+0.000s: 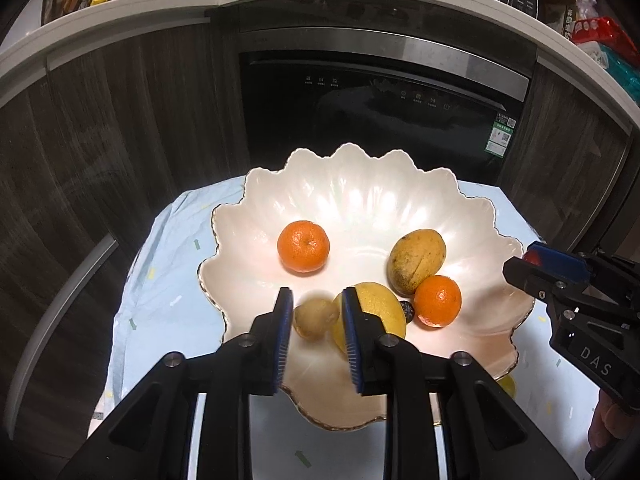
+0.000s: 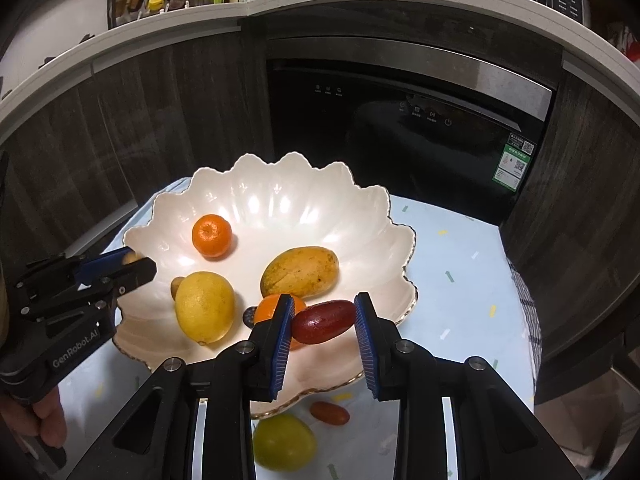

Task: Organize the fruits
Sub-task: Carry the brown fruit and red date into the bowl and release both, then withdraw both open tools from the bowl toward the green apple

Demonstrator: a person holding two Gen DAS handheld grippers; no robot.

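Note:
A white scalloped bowl (image 1: 352, 152) (image 2: 260, 160) holds two oranges (image 1: 304, 246) (image 2: 212, 236), a mango (image 1: 416, 260) (image 2: 300, 272), a lemon (image 1: 380, 312) (image 2: 205, 306) and a dark berry (image 2: 250, 316). My left gripper (image 1: 318, 300) (image 2: 138, 262) hovers over the bowl's left side. A small tan fruit (image 1: 316, 318), blurred, sits loose between its parted pads. Over the bowl's right rim, my right gripper (image 2: 322, 304) (image 1: 532, 260) is shut on an oblong dark red fruit (image 2: 324, 322). Another small tan fruit (image 2: 176, 286) lies beside the lemon.
The bowl stands on a small table with a light blue cloth (image 2: 460, 280). A yellow-green fruit (image 2: 284, 448) and a small red fruit (image 2: 330, 412) lie on the cloth in front of the bowl. Dark cabinets and a black built-in appliance (image 1: 380, 112) rise behind.

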